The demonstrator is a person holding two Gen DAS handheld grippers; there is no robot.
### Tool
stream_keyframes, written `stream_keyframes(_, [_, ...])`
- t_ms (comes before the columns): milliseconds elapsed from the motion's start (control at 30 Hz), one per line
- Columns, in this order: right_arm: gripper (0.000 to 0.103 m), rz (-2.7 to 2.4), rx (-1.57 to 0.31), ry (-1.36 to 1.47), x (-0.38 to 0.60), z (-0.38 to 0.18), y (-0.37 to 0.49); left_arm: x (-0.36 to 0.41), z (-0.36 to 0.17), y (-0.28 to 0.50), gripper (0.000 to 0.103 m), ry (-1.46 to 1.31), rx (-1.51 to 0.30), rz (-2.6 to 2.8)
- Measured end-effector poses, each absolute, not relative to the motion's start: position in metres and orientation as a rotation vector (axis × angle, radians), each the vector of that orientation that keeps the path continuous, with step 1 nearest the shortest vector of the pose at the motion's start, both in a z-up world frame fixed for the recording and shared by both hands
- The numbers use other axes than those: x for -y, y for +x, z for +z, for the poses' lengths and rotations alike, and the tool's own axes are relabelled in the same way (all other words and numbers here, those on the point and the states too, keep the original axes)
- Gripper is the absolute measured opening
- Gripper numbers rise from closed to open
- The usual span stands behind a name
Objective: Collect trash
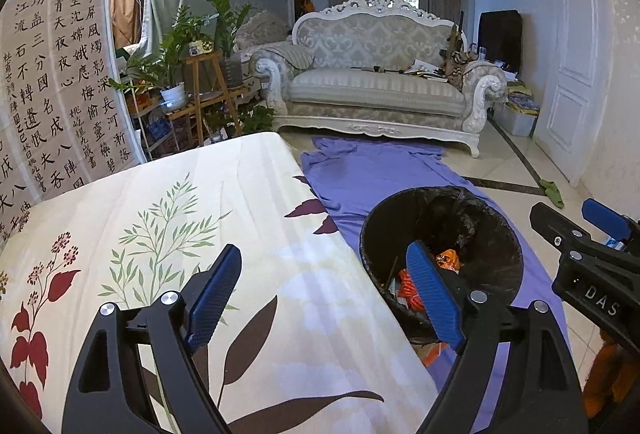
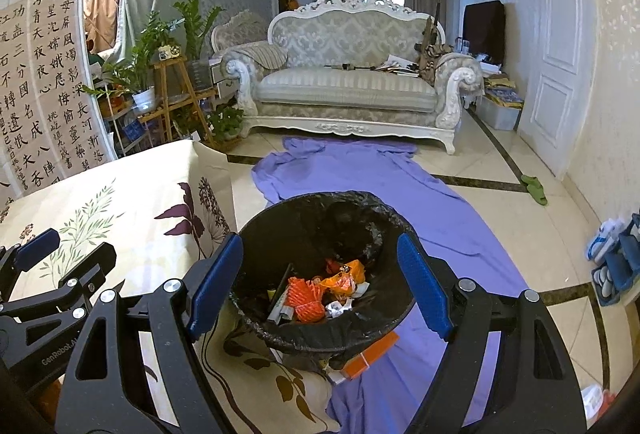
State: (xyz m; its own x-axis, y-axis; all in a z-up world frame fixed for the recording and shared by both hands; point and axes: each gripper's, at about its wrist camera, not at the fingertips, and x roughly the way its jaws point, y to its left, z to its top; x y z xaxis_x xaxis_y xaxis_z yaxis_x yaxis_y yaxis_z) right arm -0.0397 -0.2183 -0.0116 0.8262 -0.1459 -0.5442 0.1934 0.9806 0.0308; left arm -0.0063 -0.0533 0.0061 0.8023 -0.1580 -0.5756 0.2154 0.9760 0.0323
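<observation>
A black-lined trash bin (image 2: 316, 218) stands on the purple sheet beside the bed; orange wrappers, crumpled paper and other trash (image 2: 320, 294) lie inside it. My right gripper (image 2: 320, 282) hangs open above the bin with nothing between its blue pads. My left gripper (image 1: 326, 294) is open and empty over the edge of the floral bedspread (image 1: 160, 234), the bin (image 1: 488, 218) just to its right. An orange packet (image 2: 370, 354) lies on the sheet against the bin's near side. Each gripper shows at the edge of the other's view.
A purple sheet (image 2: 400, 190) covers the tiled floor up to a white sofa (image 2: 344, 90). Potted plants on wooden stands (image 2: 160, 74) and a calligraphy screen (image 1: 60, 94) stand on the left. Green slippers (image 2: 534, 188) lie by the white door (image 2: 556, 46); shoes (image 2: 612, 258) sit at right.
</observation>
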Motion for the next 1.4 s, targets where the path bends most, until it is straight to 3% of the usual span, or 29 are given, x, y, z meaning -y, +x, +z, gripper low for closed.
stream_keyframes(1400, [0.078, -0.185, -0.556, 0.088, 0.2200, -0.0086, -0.0444, 0.0508, 0.0088, -0.0110, 0.082, 0.092, -0.602, -0.210])
